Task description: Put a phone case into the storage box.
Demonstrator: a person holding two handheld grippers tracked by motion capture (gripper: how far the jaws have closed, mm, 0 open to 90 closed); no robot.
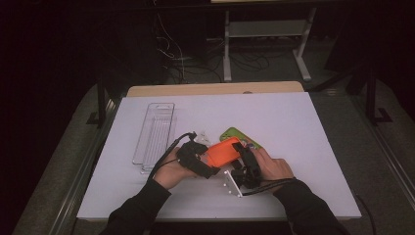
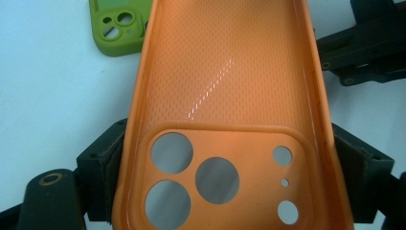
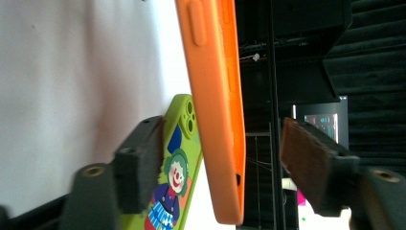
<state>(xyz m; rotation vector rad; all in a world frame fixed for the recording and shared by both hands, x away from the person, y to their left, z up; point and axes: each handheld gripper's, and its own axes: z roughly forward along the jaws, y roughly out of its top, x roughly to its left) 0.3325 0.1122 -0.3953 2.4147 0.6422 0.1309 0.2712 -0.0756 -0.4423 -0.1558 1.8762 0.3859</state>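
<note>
An orange phone case (image 1: pixel 224 151) is held above the white table between both hands. My left gripper (image 1: pixel 205 157) is shut on it; in the left gripper view its pads (image 2: pixel 109 160) press both long edges of the orange phone case (image 2: pixel 225 72) near the camera cut-outs. My right gripper (image 1: pixel 247 157) is open around the case's other end. In the right gripper view the orange phone case (image 3: pixel 215 96) stands edge-on between the jaws with a gap on each side. A green phone case (image 1: pixel 236 134) (image 2: pixel 115 26) with a clown picture (image 3: pixel 177 182) lies on the table just beyond.
A clear plastic tray (image 1: pixel 155 134) lies lengthwise on the left of the white table (image 1: pixel 293 127). A few small clear bits (image 1: pixel 203 134) lie near the green case. Dark floor, cables and a shelf frame sit beyond the far edge.
</note>
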